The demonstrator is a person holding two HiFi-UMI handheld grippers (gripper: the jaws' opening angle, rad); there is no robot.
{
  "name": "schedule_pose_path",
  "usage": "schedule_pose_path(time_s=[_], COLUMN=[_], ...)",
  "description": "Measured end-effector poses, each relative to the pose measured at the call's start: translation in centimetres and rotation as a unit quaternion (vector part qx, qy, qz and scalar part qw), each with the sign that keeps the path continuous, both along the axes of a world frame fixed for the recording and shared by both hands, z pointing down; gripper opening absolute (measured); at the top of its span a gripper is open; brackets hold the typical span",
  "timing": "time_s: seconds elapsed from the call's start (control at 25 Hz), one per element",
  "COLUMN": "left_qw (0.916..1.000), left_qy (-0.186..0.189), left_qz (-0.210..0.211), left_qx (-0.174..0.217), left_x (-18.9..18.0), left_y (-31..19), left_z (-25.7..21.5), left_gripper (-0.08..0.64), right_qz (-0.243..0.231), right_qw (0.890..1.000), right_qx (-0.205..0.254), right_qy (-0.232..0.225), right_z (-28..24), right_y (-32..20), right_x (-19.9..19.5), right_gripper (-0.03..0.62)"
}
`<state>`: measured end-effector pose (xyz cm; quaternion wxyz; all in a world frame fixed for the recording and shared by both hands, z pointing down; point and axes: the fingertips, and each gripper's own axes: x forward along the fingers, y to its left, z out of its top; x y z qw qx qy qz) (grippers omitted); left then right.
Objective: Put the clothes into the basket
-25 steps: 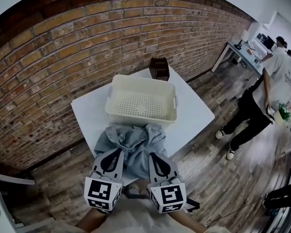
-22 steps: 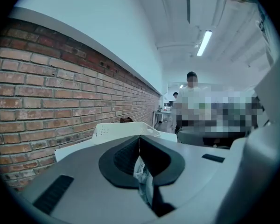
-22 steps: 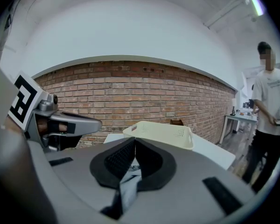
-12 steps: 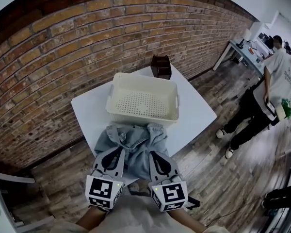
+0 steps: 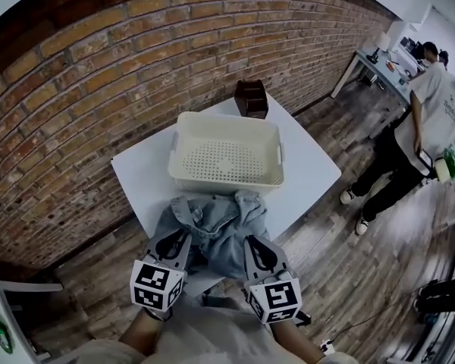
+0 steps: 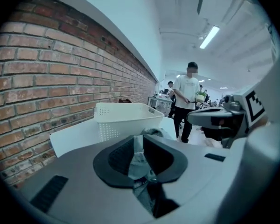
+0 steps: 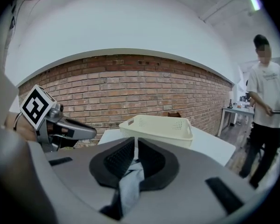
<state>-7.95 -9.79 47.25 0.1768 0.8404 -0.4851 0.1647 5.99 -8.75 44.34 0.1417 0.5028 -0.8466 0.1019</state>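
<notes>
A light blue denim garment (image 5: 216, 230) lies bunched at the near edge of the white table (image 5: 136, 174), just in front of the cream perforated basket (image 5: 227, 179), which holds nothing. My left gripper (image 5: 179, 240) grips the garment's left part; in the left gripper view its jaws (image 6: 139, 146) have just eased open slightly, with the denim fold (image 6: 141, 164) still pinched between the pads. My right gripper (image 5: 252, 243) is shut on the right part, where a strip of denim (image 7: 129, 181) hangs from the narrow gap. The basket (image 7: 158, 125) stands beyond both grippers.
A dark brown box (image 5: 252, 98) sits at the table's far corner behind the basket. A brick wall (image 5: 98, 74) runs along the far side. A person in a white shirt (image 5: 432, 127) stands on the wooden floor to the right, near a desk (image 5: 379, 70).
Both grippers have sunk a little with the garment, the left one more. The denim now bunches up more between them at the table's near edge.
</notes>
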Motion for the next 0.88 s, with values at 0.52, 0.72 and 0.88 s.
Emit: schedule_pose_path(time_s=[0.52, 0.72, 0.88], left_qw=[0.9927, 0.9878, 0.9802], left_qy=[0.005, -0.02, -0.052], left_qz=[0.03, 0.034, 0.045], left_qx=[-0.117, -0.151, -0.186], left_x=[-2.8, -4.0, -4.8], left_y=[-1.5, -2.3, -2.8], left_z=[6.8, 9.4, 11.6], left_gripper=[0.434, 0.479, 0.506], right_qz=[0.016, 0.002, -0.006], right_qw=[0.994, 0.988, 0.978], right_qx=[-0.104, -0.153, -0.207], right_qy=[-0.019, 0.003, 0.037], right_z=[5.3, 8.3, 11.7], right_y=[-1.7, -2.3, -3.1], right_x=[3.1, 3.9, 4.5], right_gripper=[0.331, 0.426, 0.453])
